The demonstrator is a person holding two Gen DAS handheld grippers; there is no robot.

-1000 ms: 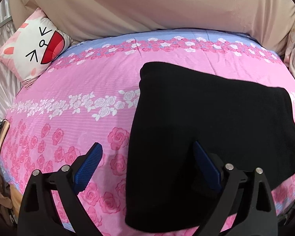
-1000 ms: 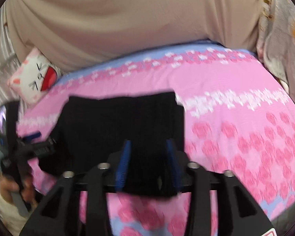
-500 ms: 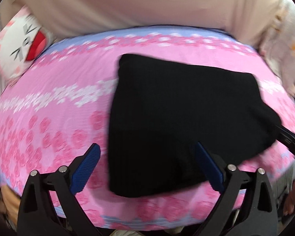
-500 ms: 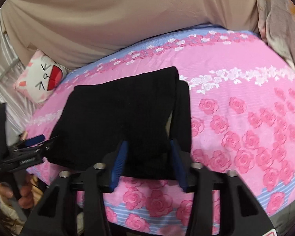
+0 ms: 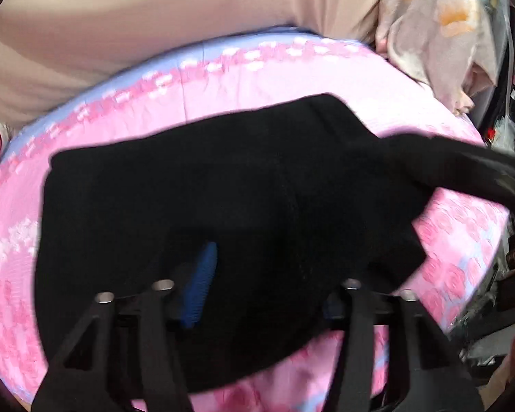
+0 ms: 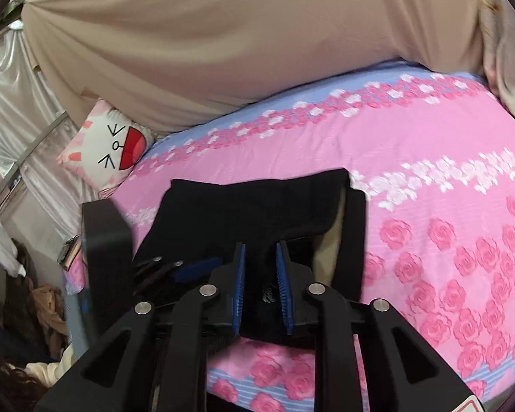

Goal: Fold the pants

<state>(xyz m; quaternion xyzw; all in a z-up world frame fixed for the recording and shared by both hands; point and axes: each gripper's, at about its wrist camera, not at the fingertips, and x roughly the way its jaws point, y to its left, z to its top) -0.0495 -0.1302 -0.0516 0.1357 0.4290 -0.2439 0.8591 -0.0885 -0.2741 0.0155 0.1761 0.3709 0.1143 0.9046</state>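
Observation:
Black pants (image 6: 257, 213) lie folded on the pink rose bedsheet (image 6: 429, 171). In the right wrist view my right gripper (image 6: 262, 285) is shut on the pants' near edge, blue pads pinching the fabric, and the edge is raised a little, so a gap shows between the layers. My left gripper (image 6: 185, 266) comes in at the pants' near left side. In the blurred left wrist view the pants (image 5: 223, 189) fill the middle; my left gripper (image 5: 266, 295) is over their near edge, jaws closing with fabric between them. One blue pad (image 5: 202, 285) shows; the other is hidden by cloth.
A cat-face pillow (image 6: 110, 144) leans at the bed's far left. Beige cloth (image 6: 257, 51) rises behind the bed. A pale blanket (image 5: 429, 27) is heaped at the far right. A small flat object (image 6: 70, 250) lies at the bed's left edge, with clutter on the floor below.
My left gripper swung right from the bedsheet onto the pants and its jaws narrowed. My right gripper's jaws closed on the near edge and lifted it slightly.

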